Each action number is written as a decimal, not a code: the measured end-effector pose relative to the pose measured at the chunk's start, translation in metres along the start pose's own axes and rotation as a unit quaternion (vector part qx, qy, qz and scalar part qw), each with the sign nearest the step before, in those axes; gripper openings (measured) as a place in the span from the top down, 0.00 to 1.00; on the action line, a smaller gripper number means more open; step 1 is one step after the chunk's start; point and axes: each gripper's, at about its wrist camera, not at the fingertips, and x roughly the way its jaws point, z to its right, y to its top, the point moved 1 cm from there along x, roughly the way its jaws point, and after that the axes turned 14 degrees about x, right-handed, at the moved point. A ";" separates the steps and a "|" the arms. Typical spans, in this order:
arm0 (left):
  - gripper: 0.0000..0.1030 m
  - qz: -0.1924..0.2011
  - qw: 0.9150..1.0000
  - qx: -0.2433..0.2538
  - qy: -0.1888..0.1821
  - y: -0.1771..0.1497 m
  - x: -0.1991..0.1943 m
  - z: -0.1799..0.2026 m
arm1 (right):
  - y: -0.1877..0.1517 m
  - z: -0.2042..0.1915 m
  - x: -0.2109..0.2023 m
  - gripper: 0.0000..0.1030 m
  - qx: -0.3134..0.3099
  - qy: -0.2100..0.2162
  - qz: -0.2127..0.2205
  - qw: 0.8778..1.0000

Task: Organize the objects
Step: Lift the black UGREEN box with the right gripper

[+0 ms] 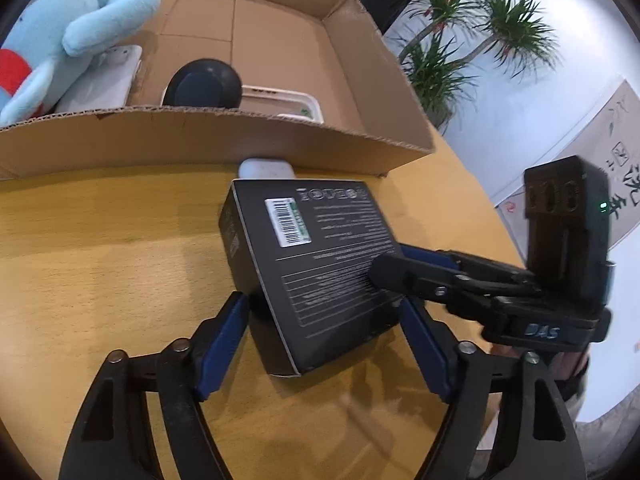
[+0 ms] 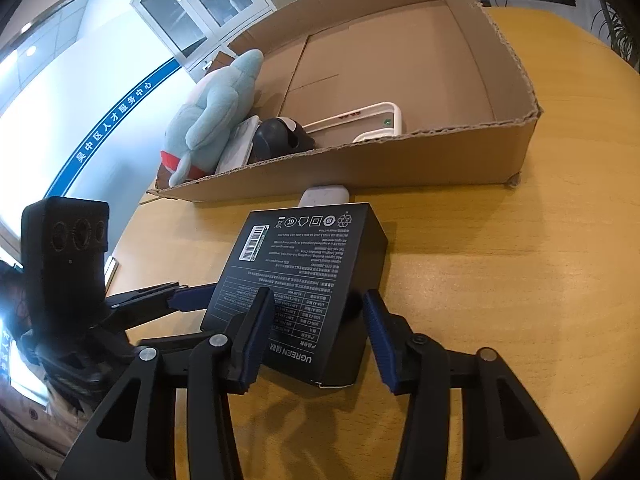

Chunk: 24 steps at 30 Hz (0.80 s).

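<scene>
Black printed carton – the black box lies on the wooden bench, printed back face up, just in front of the cardboard box and touching or nearly touching a small white case at its far edge. It reads as a stiff, light retail pack with smooth coated faces, likely a bit slippery, and the corners could dent under hard pressure. It seems tilted, near end raised off the bench, though the fisheye makes this hard to confirm. The right tool straddles the near corner: its left finger lies over the printed top face, its right finger stands beside the box's side, and no firm pinch shows, so I judge it unclenched. The left tool brackets the box from the other side, jaws wide; the left pad sits close to the box edge, the right pad just clear – also released, nothing gripped. Best hold, in my judgement, is across the two long side walls near the middle, where the card is stiffest, rather than a corner, which would let it twist. Inside the cardboard box sit a blue plush toy, a dark round object and a white tray, so open floor remains at the far side.
</scene>
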 end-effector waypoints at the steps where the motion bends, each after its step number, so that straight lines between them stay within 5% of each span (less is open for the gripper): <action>1: 0.27 -0.001 1.000 -0.001 0.001 0.001 0.001 -0.001 | 0.000 0.000 0.000 0.57 -0.001 0.001 -0.002 1.000; 24: 0.25 0.001 1.000 0.002 -0.010 0.004 0.011 -0.003 | 0.004 -0.001 0.008 0.53 0.020 -0.008 -0.001 1.000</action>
